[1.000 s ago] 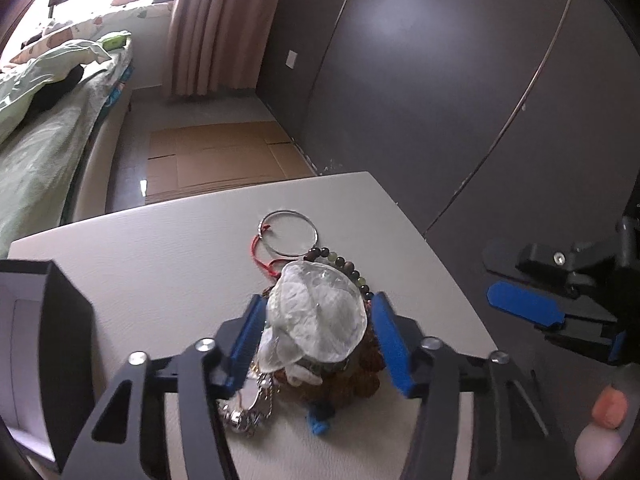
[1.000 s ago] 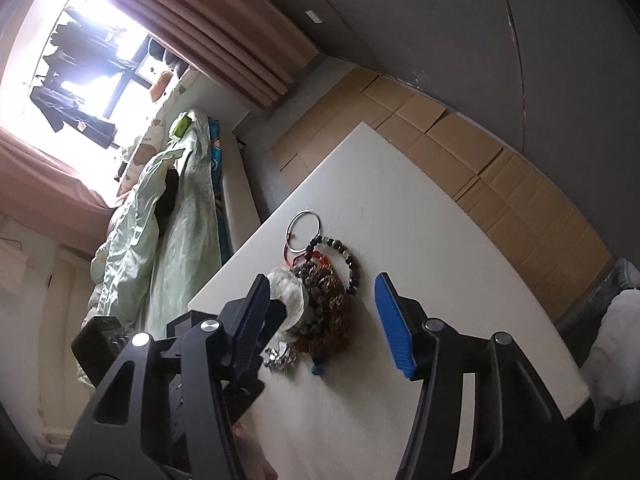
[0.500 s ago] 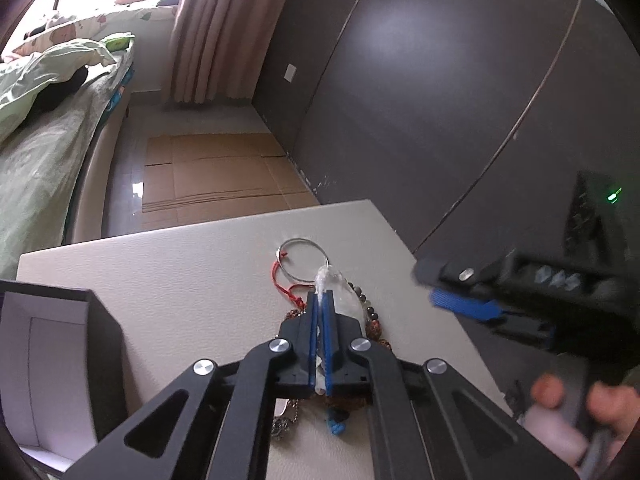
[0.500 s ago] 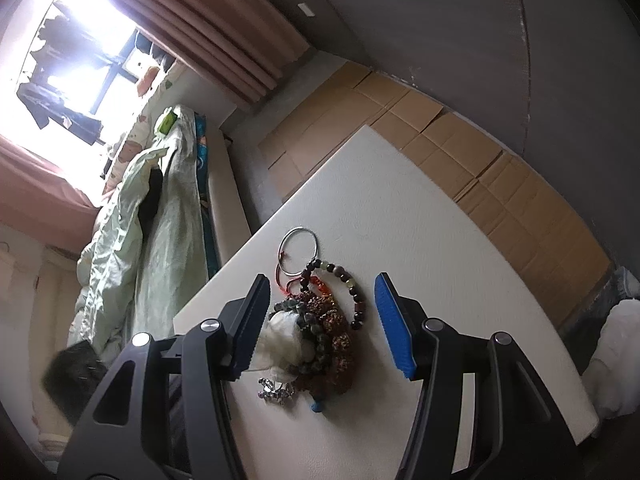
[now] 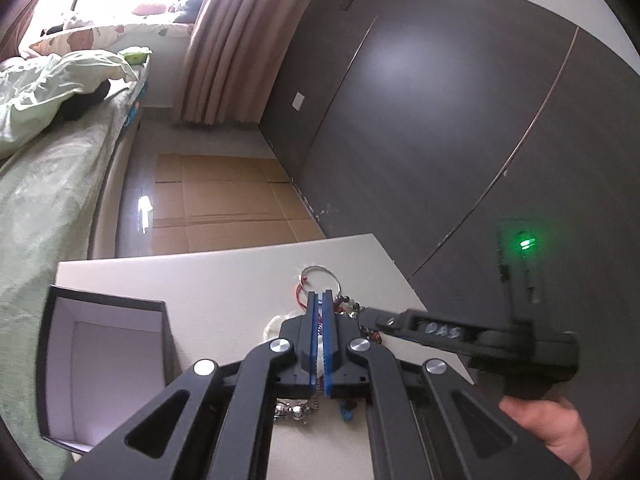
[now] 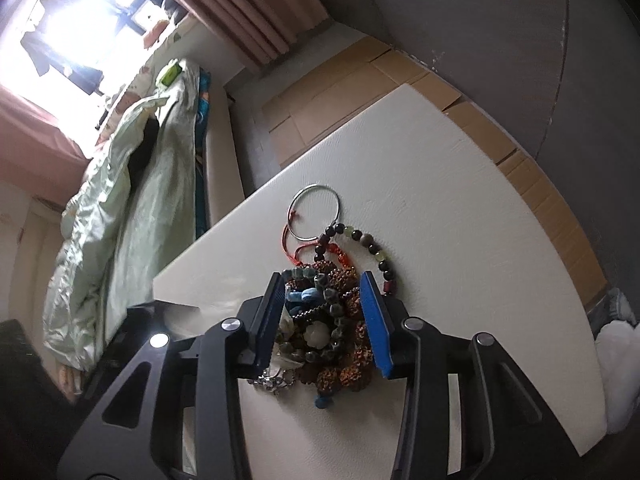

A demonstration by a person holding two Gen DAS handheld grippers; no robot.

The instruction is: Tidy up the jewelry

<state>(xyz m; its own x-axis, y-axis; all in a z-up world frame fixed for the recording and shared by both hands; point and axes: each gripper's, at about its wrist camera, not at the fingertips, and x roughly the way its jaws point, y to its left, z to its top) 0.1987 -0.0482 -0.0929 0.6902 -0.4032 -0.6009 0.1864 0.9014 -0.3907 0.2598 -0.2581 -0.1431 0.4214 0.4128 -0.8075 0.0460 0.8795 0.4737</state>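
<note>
A: Is there any container on the table [image 6: 460, 208]?

B: Yes, one. In the left wrist view an open black box [image 5: 106, 368] with a pale lining stands at the left part of the white table. I see nothing inside the part of it that shows.

A: And where is the jewelry?

B: It lies in one heap [image 6: 328, 320] on the table, outside the box. There are brown rough bead bracelets, greenish beads, a small chain, something blue and a white carved piece. Beyond the heap lies a thin metal bangle [image 6: 316, 213] with a red cord [image 6: 289, 236], and a bracelet of dark and pale beads [image 6: 362, 242] curves beside it.

A: The left gripper [image 5: 320, 308]?

B: Its blue pads are pressed together on something thin and whitish. What this is I cannot tell.

A: The right gripper [image 6: 324, 312]?

B: Its jaws are apart and closing, one on each side of the heap. The pads do not press on the beads.

A: Any writing?

B: Pale marks on the side of the right gripper in the left wrist view, too blurred to read.
</note>
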